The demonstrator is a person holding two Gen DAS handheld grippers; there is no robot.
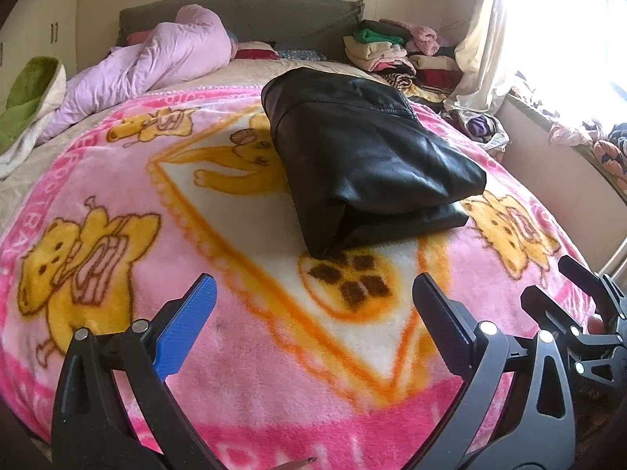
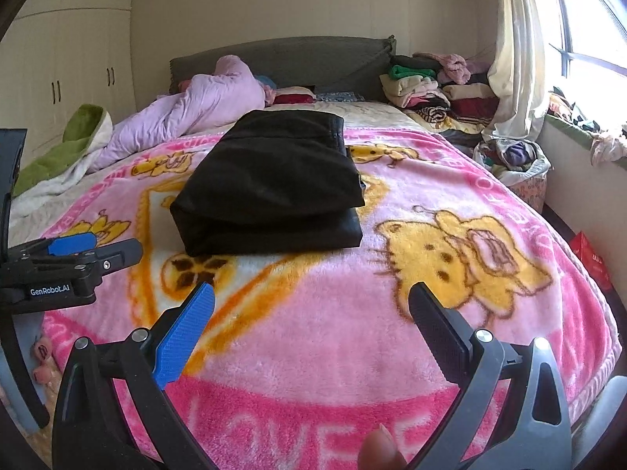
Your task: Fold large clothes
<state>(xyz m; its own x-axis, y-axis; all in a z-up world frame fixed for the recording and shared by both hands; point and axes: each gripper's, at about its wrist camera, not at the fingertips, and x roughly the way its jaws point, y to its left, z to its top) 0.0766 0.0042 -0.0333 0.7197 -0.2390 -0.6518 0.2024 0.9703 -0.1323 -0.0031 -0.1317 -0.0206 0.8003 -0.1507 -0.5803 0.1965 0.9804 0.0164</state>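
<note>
Black folded jacket (image 2: 270, 184) lies lengthwise toward headboard (image 2: 282, 60).

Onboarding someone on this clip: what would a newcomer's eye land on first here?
First the folded black leather garment, lying alone in the middle of the loud pink cartoon blanket that covers the bed. Next, the left gripper and right gripper, both open and empty, short of the garment. Behind, a pile of folded clothes sits by the headboard near the bright window.
</note>
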